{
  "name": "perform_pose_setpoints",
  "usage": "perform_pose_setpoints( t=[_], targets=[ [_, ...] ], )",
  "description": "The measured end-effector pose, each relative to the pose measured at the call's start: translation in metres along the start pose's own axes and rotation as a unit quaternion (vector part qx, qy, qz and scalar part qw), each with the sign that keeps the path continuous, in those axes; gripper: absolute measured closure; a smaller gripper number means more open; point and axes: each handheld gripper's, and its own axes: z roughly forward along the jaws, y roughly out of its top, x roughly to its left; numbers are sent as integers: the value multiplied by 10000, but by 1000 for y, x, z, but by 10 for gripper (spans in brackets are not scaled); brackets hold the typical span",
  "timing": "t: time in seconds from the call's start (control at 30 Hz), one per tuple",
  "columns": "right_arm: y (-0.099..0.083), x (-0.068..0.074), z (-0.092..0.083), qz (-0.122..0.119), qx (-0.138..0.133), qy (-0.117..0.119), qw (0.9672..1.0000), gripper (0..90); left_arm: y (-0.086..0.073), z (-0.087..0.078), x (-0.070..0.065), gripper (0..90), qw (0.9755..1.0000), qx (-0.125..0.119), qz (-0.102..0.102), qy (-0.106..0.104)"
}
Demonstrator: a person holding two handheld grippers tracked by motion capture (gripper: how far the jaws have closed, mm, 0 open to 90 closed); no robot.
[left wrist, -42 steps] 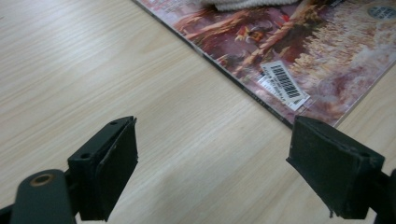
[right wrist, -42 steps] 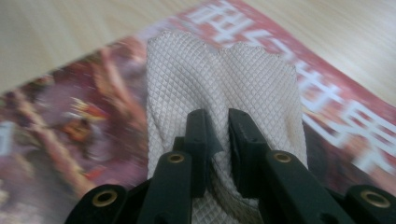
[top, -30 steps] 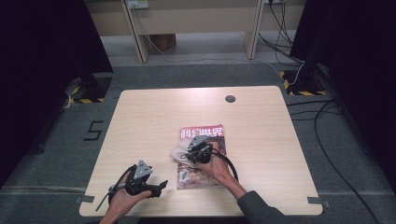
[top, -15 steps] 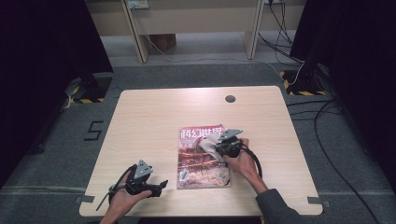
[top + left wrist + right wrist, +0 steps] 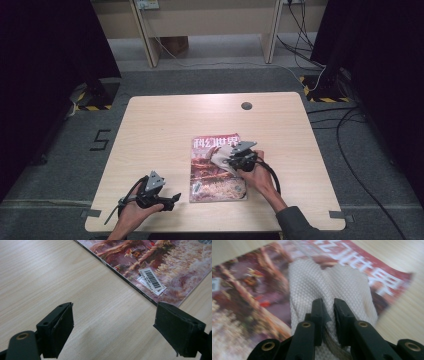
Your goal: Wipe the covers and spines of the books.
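A magazine (image 5: 216,170) with a red and brown cover lies flat on the wooden table (image 5: 165,130), a barcode sticker (image 5: 151,280) near its lower left corner. A white waffle-textured cloth (image 5: 322,285) rests on the cover, and my right gripper (image 5: 328,307) is shut on a fold of it. In the high view that right gripper (image 5: 235,159) sits over the magazine's right half with the cloth (image 5: 221,155) spread to its left. My left gripper (image 5: 167,201) rests near the table's front edge, left of the magazine, jaws open and empty (image 5: 113,327).
A round dark grommet (image 5: 246,105) is set in the table near the far edge. Cables trail across the floor at the right, and table legs and a cardboard box stand beyond the far edge.
My right gripper has dragged the cloth rightward across the magazine cover, from its left part to its right half. The left gripper has stayed in place.
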Motion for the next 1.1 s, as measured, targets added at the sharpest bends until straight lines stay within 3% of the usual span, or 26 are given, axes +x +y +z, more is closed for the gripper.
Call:
perform_pose_setpoints(
  t=[0.37,0.43,0.6,0.8,0.93,1.1],
  targets=[
    [30,59,30,-437,-115,689,9966,788,-1,0,0,149,10000,14,-17,23],
    [32,65,32,-467,-134,849,9952,787,-1,0,1,149,10000,36,5,24],
    [32,73,31,-520,-127,929,9942,786,-1,-1,1,149,10000,37,-6,25],
    [24,57,22,-525,-65,683,9963,786,-1,-1,1,149,10000,24,1,22],
    [6,30,5,-243,8,357,9991,786,-1,-1,1,149,10000,21,-3,22],
    [-14,-3,-15,113,41,-23,9999,786,0,-1,1,149,10000,17,-5,16]
  ],
)
